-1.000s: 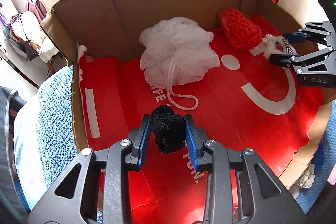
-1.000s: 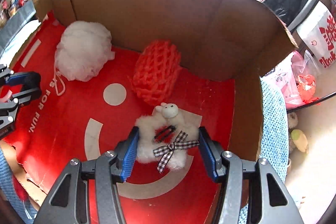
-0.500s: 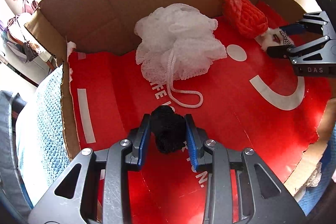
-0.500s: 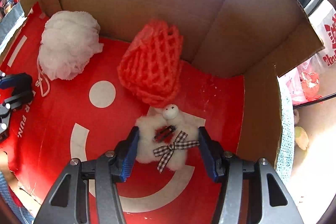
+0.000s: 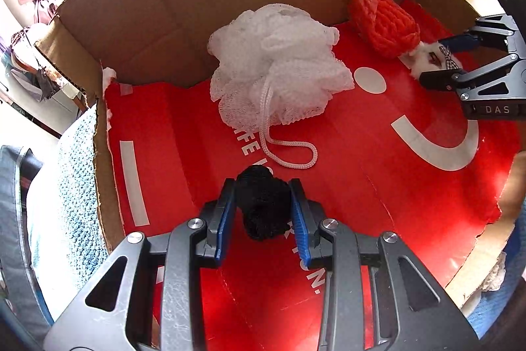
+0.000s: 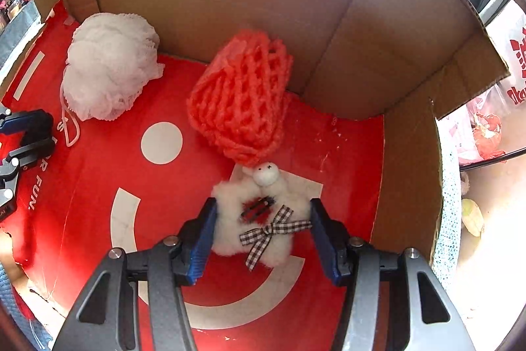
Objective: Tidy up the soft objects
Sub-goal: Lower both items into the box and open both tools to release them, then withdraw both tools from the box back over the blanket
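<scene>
Both views now look deeper into the cardboard box (image 5: 157, 32) than a second ago, the white mesh sponge (image 5: 279, 61) and orange net (image 6: 236, 107) looming larger. At the left, my left fingers (image 5: 263, 206) pinch the black mesh ball (image 5: 263, 203) above the red floor near the sponge's cord. I would lower it until it rests, then spread slowly so the mesh does not snag on the pads. At the right, my right fingers (image 6: 261, 231) press on both sides of the white fluffy toy (image 6: 256, 219), its checked bow between them, just in front of the net. I would set it down clear of the net before letting go.
</scene>
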A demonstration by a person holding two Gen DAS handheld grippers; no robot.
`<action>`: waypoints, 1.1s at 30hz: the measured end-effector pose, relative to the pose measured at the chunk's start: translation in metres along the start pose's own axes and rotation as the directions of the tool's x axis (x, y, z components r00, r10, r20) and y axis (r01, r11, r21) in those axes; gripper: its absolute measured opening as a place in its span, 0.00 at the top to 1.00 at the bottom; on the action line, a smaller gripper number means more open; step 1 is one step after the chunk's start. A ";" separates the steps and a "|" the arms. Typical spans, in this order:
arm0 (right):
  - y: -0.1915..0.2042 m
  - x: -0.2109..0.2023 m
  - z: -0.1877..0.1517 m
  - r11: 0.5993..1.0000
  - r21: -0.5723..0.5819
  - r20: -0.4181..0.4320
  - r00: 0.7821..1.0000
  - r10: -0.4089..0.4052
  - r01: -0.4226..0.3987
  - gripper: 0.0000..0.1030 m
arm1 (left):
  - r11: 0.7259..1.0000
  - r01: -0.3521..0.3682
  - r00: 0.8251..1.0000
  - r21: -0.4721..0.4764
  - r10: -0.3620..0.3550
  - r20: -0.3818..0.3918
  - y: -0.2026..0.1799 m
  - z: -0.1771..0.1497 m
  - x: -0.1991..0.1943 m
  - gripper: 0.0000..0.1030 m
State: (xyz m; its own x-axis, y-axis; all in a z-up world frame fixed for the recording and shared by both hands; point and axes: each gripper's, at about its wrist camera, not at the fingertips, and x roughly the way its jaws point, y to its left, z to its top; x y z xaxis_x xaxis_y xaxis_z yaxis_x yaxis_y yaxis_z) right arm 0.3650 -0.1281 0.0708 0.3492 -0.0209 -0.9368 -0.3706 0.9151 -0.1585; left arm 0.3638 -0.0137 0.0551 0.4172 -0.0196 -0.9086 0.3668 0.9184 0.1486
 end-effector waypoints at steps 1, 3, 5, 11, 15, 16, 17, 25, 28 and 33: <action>0.000 0.000 0.000 1.000 0.000 -0.002 1.000 0.001 -0.001 0.45 | 1.000 0.001 1.000 -0.001 -0.001 0.001 0.000 0.000 0.000 0.70; 0.000 0.000 0.000 1.000 -0.001 -0.003 1.000 0.001 -0.001 0.45 | 1.000 0.001 1.000 -0.002 -0.001 0.002 0.002 -0.002 0.000 0.70; 0.000 0.000 0.001 1.000 -0.002 -0.003 1.000 -0.002 0.002 0.45 | 1.000 0.002 1.000 -0.001 -0.002 0.005 0.002 -0.003 0.000 0.70; 0.001 0.001 0.000 1.000 -0.008 -0.006 1.000 -0.007 0.007 0.43 | 1.000 0.000 1.000 -0.009 0.001 0.010 0.007 -0.004 -0.007 0.70; 0.002 0.002 0.000 1.000 -0.007 -0.005 1.000 -0.009 0.009 0.42 | 1.000 0.009 1.000 -0.013 -0.009 0.017 0.011 -0.007 -0.010 0.59; 0.002 0.002 0.000 1.000 -0.008 -0.005 1.000 -0.008 0.008 0.41 | 1.000 0.005 1.000 -0.016 -0.004 0.026 0.011 -0.007 -0.012 0.41; 0.002 0.002 0.000 1.000 -0.008 -0.004 1.000 -0.007 0.007 0.41 | 1.000 0.005 0.999 -0.013 -0.004 0.044 0.012 -0.010 -0.016 0.35; 0.003 -0.001 -0.005 1.000 0.001 0.019 1.000 -0.002 0.002 0.35 | 1.000 0.016 0.995 -0.024 -0.013 0.097 0.013 -0.014 -0.038 0.35; 0.003 -0.009 -0.007 1.000 0.006 0.041 0.999 -0.001 0.000 0.31 | 0.999 0.023 0.993 -0.031 -0.019 0.117 0.013 -0.016 -0.049 0.35; -0.001 -0.031 -0.014 0.999 0.024 0.095 0.995 0.027 -0.029 0.31 | 0.997 0.051 0.983 -0.062 -0.040 0.181 0.022 -0.027 -0.072 0.29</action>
State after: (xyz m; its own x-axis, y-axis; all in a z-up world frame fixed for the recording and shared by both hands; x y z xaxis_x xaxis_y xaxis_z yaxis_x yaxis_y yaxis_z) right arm 0.3429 -0.1343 0.0960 0.4196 0.0422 -0.9067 -0.3602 0.9246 -0.1237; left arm 0.3198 0.0182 0.1132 0.5457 -0.1270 -0.8283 0.3358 0.9388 0.0773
